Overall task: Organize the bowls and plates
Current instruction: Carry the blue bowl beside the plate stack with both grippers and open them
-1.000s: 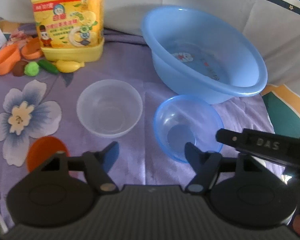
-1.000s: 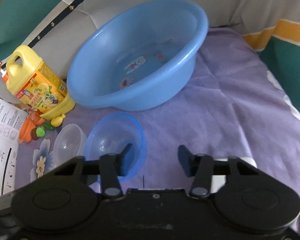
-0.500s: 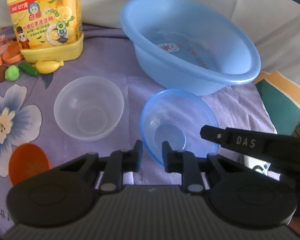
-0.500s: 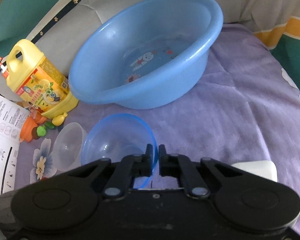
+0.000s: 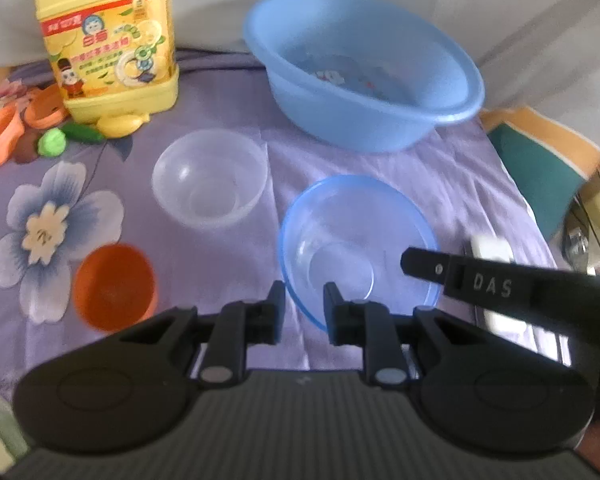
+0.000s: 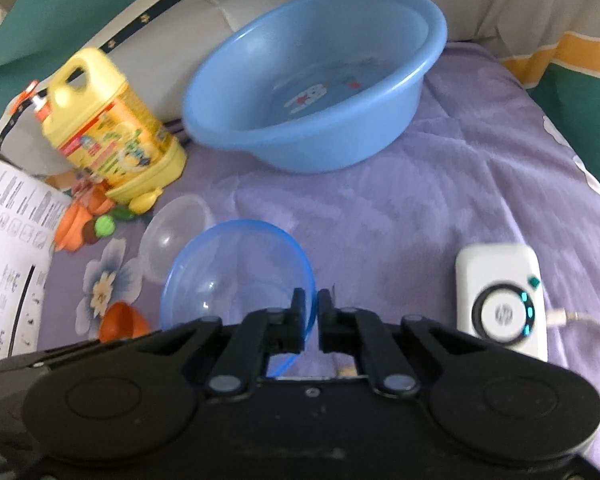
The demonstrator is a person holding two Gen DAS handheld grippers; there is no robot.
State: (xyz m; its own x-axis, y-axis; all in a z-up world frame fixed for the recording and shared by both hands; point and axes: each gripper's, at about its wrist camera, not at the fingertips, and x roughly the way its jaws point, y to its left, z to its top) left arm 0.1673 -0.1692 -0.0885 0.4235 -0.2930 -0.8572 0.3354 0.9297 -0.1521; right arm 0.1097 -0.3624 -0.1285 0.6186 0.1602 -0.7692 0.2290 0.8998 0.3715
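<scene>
Left claw [image 5: 303, 307]: matte black plastic, two flat rectangular fingers [image 5: 277, 312] on angled link arms, silver pivot rivet at each arm base. Two round black housings with faint oval recesses flank ribbed grey-black centre plate.

Right claw [image 6: 309, 313]: same black build, silver rivets, small screw at centre, dusty scuffed body. In left wrist view its side arm bears embossed "DAS" lettering and small silver screw.

Strip of skin at lower right frame edge.
</scene>
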